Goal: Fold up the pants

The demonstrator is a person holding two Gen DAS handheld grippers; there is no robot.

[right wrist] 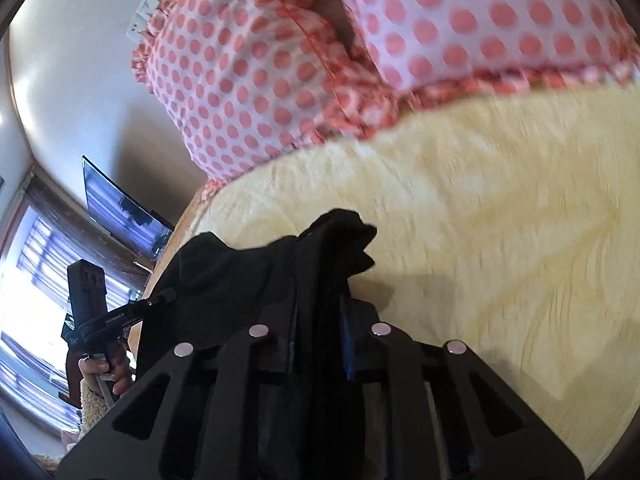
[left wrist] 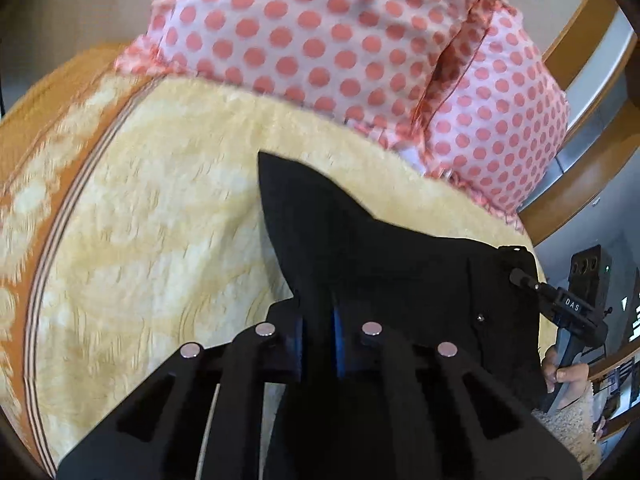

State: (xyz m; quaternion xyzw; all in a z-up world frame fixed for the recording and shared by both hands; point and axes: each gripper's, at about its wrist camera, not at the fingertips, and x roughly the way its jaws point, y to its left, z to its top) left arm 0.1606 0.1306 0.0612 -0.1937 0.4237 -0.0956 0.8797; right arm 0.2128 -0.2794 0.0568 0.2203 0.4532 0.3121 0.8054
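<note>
Left wrist view: my left gripper (left wrist: 318,334) is pinched tight on an edge of the black fabric pants (left wrist: 384,264), its blue-padded fingers (left wrist: 339,344) pressed together with cloth between them; the garment hangs lifted over the fluffy cream-yellow blanket with orange patterned border (left wrist: 160,220), one pointed corner standing up toward the pink pillow with coral polka dots and frilled edge (left wrist: 340,52), which lies at the blanket's far side. Beyond the pants, off the blanket's right edge, my right gripper (left wrist: 520,276) meets the cloth's other end, so I judge the fabric is held stretched between both tools to keep it flat for a fold. Right wrist view: the right gripper (right wrist: 320,320) is likewise clamped on the pants (right wrist: 256,272), a bunched black fold poking out past its tips above the blanket (right wrist: 500,240); the polka-dot pillow (right wrist: 280,80) sits beyond, at the blanket's far end. The other tool's tip (right wrist: 164,296) reaches the same cloth over the blanket's left edge, and my hand (right wrist: 102,372) grips its handle below. A dark flat screen (right wrist: 120,208) and a bright window (right wrist: 32,280) lie farther left of the blanket. The pants are airborne, not laid down; I judge the fold is in progress.
</note>
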